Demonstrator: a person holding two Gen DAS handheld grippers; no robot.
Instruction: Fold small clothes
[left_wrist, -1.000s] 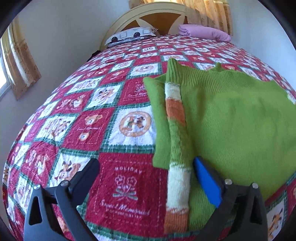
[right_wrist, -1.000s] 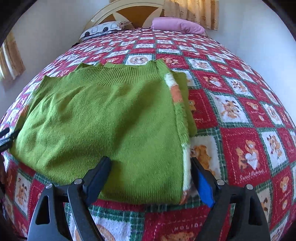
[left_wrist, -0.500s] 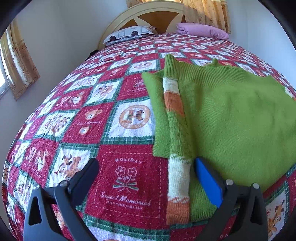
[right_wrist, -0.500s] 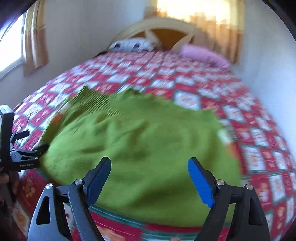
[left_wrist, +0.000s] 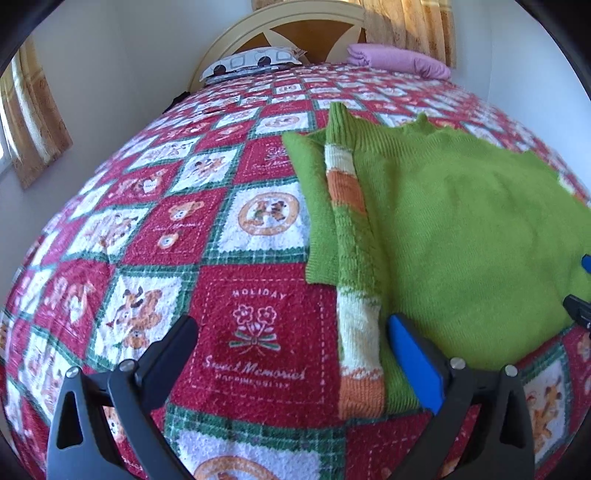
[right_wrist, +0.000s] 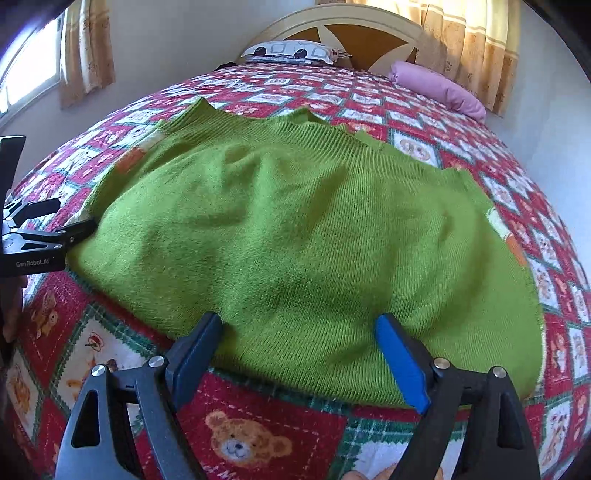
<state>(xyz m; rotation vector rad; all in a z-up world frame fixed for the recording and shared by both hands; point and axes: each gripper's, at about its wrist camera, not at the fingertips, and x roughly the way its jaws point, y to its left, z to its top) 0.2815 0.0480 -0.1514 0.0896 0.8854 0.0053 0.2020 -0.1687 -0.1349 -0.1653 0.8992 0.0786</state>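
My right fingers (right_wrist: 299, 354) stand wide apart with nothing in them, poised over the near hem of the sweater (right_wrist: 306, 236). My left fingers (left_wrist: 291, 354) are just as wide and empty, straddling the striped sleeve (left_wrist: 354, 288) folded in along the sweater's left edge. The sweater lies flat on the bed (right_wrist: 266, 435), close to the near edge, both sleeves tucked in. I judge the sleeve folds done; next is the lengthwise fold, so each hand should pinch a hem corner and carry it toward the collar.
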